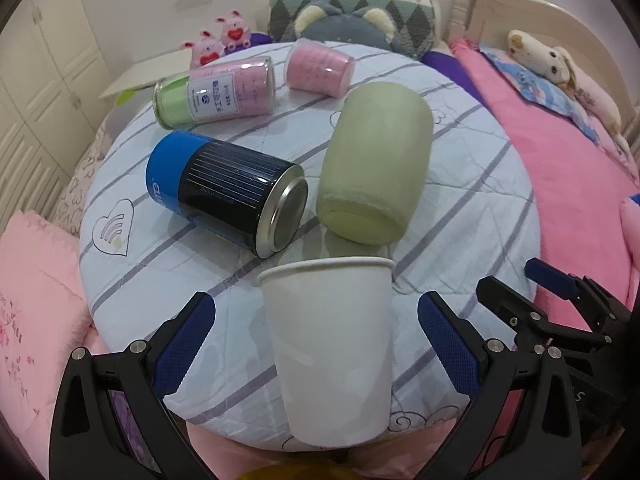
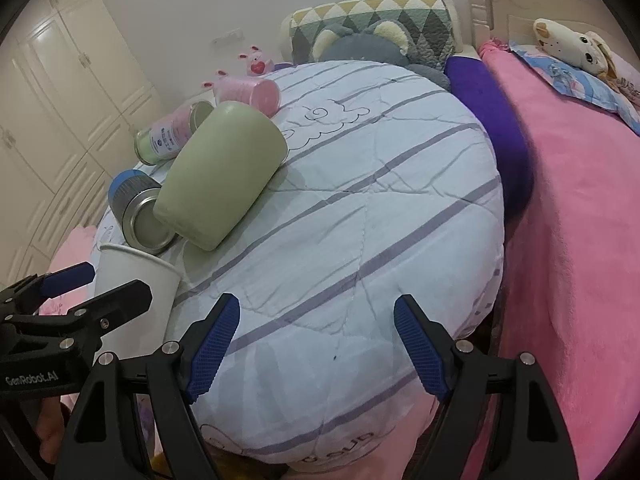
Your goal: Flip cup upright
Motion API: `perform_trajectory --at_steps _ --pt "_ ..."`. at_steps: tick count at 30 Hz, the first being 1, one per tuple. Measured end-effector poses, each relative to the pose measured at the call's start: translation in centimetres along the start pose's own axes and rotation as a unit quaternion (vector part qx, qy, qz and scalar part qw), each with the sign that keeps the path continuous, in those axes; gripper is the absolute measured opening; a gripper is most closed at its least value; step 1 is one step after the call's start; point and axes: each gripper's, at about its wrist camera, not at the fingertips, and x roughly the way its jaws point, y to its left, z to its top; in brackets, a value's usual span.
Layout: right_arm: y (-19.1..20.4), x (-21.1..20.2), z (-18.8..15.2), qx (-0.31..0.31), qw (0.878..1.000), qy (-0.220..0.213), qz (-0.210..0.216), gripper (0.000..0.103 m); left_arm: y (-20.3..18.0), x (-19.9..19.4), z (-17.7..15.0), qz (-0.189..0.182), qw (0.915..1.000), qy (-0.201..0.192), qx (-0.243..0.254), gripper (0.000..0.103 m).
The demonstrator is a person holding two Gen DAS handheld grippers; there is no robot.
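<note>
- White paper cup [image 1: 332,344] stands rim-up at the near edge of the round striped cushion [image 1: 460,200], w/ its rim just short of the green mug.
- Green mug [image 1: 372,168] is the landmark: it lies on its side mid-cushion. Blue-and-black tin [image 1: 228,188] lies on its side just left of the mug, nearly touching; pink-and-green jar [image 1: 216,92] and pink cup [image 1: 318,67] lie beyond the mug, toward the pillows.
- Left gripper [image 1: 316,344] is spread wide, one blue pad either side of the paper cup, a clear gap each side, so nothing held.
- Right gripper [image 2: 316,344] is also wide apart, only bare cushion between its pads, well right of the mug; holds nothing.
- Handling, my guess: the cup is very light, thin-walled and easy to crush or tip. Best taken mid-wall w/ a soft squeeze, not at the rim. The cushion is soft and domed, so footing looks unsteady.
- Since the cup looks upright already, the task seems about done.
- Left view shows the cup's full wall and both gaps, plus the tin's label. Right view shows the cup only partly behind the left tool, but gives the open right half of the cushion and the mug's side profile.
</note>
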Motion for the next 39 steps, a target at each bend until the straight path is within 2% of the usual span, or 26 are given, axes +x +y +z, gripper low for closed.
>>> perform_trajectory --at_steps 6,7,8,9,19,23,31,36,37,39 --pt "-0.1 0.7 0.6 -0.012 1.000 0.003 -0.003 0.081 0.0 1.2 0.2 0.014 0.9997 0.017 -0.011 0.101" --pt "-0.1 0.7 0.7 -0.014 1.000 0.003 -0.004 0.081 0.1 1.3 0.2 0.018 0.9997 0.016 -0.011 0.094" --pt "-0.1 0.8 0.7 -0.016 1.000 0.004 -0.005 0.081 0.1 1.3 0.2 0.020 0.9996 0.017 -0.011 0.080" --pt "0.0 0.9 0.8 -0.018 1.000 0.005 -0.005 0.081 0.1 1.4 0.1 0.020 0.9995 0.021 -0.011 0.073" --pt "0.1 0.8 0.6 -0.018 1.000 0.009 -0.007 0.081 0.7 0.1 0.5 0.019 0.9996 0.003 -0.022 0.075" --pt "0.3 0.8 0.7 -0.019 1.000 0.011 -0.008 0.081 0.5 -0.5 0.9 0.029 0.9993 -0.016 -0.015 0.075" --pt "0.7 0.8 0.8 -0.022 1.000 0.014 -0.008 0.081 0.2 -2.3 1.3 0.023 0.9980 -0.058 -0.002 0.075" --pt "0.8 0.8 0.7 -0.025 1.000 0.017 -0.008 0.081 0.0 -2.1 1.2 0.027 0.9980 -0.057 0.006 0.075" --pt "0.9 0.8 0.6 -0.026 0.999 0.017 -0.009 0.081 0.0 -2.0 1.1 0.028 0.9981 -0.054 0.006 0.075" --pt "1.0 0.8 0.5 -0.027 0.999 0.018 -0.010 0.081 0.0 -1.6 1.0 0.031 0.9984 -0.045 0.011 0.084"
